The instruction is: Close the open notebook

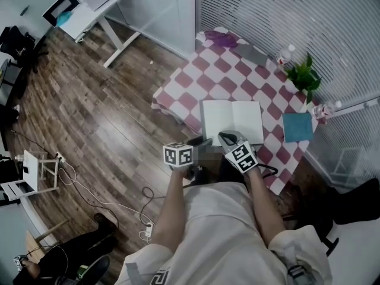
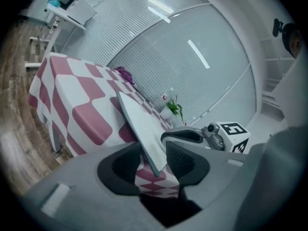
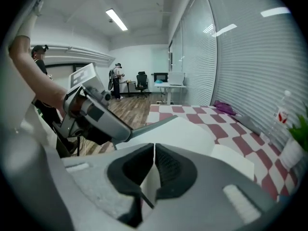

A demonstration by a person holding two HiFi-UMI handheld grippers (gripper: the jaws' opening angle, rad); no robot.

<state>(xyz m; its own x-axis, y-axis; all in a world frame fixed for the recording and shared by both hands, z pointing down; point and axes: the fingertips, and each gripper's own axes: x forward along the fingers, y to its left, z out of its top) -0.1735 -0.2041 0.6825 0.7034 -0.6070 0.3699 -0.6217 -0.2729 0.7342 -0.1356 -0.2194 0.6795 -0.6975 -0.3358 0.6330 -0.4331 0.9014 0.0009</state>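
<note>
The notebook lies open at the counter's near edge. The right hand-held gripper is clamped on its near page edge. The left hand-held gripper's jaws stand apart around the raised left cover. Best swing that cover rightward in a smooth arc, keeping the spine flat.

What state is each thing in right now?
notebook: open, one cover lifted
left gripper: jaws apart, cover corner between them
right gripper: jaws shut on a notebook page
teal book: closed, lying flat
bottle: upright
</note>
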